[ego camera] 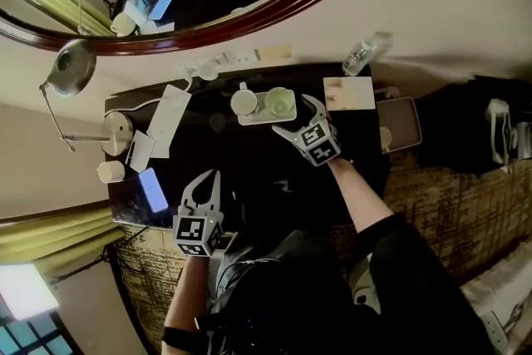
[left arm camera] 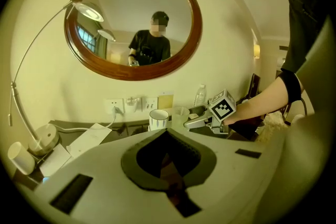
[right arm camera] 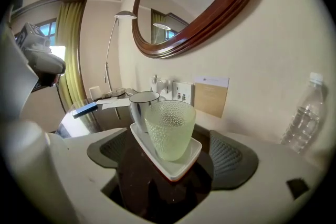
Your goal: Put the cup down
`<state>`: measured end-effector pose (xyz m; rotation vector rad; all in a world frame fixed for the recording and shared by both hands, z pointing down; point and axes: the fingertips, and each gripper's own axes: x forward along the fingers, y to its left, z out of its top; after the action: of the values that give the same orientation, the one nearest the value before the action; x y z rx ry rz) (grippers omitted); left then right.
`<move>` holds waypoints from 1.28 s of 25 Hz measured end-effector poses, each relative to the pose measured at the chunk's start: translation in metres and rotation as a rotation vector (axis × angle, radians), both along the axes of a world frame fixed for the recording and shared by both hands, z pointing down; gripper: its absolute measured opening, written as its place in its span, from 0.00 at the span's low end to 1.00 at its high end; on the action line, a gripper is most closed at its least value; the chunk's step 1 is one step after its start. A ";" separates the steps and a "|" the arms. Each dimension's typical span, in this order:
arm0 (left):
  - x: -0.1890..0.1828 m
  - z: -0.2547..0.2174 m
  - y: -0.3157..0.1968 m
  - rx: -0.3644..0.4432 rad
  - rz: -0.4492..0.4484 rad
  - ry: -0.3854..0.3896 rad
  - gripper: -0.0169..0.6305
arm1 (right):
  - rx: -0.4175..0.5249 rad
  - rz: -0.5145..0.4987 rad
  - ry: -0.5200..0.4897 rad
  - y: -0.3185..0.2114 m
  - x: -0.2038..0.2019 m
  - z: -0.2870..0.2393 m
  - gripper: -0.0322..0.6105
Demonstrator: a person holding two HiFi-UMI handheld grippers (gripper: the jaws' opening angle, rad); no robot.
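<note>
A pale green dimpled glass cup point(right arm camera: 169, 128) stands upright on a small white tray point(right arm camera: 181, 168), right beside a white mug point(right arm camera: 140, 105). My right gripper point(right arm camera: 169, 157) is open just in front of the cup, its ribbed pads point(right arm camera: 231, 157) wide on either side and touching nothing. In the head view the cup point(ego camera: 279, 102) and mug point(ego camera: 243, 102) sit at the back of the dark table, with the right gripper point(ego camera: 295, 117) at the tray's near right corner. My left gripper point(ego camera: 207, 179) hangs shut and empty over the table's front left, jaws together in its own view point(left arm camera: 167, 134).
A desk lamp point(ego camera: 71, 66), papers point(ego camera: 166, 120), a small white cup point(ego camera: 110, 171) and a phone point(ego camera: 153, 189) occupy the table's left side. A water bottle point(ego camera: 359, 56) and a card point(ego camera: 349, 93) stand at the back right. A round mirror point(ego camera: 249, 4) hangs on the wall behind.
</note>
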<state>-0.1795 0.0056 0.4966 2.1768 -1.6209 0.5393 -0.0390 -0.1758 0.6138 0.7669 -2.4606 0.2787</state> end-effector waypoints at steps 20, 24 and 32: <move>-0.015 0.018 0.016 -0.036 -0.074 -0.023 0.03 | 0.067 -0.093 -0.055 -0.003 -0.021 -0.010 0.65; -0.007 0.017 0.015 -0.038 -0.072 -0.007 0.03 | 0.090 -0.123 -0.054 0.022 -0.015 -0.027 0.65; -0.004 0.017 0.023 -0.027 -0.049 -0.002 0.03 | -0.002 -0.130 -0.018 0.083 0.005 0.007 0.65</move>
<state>-0.1831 0.0287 0.5140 2.1120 -1.6536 0.5455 -0.0342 -0.0929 0.6210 0.6029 -2.5139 0.2399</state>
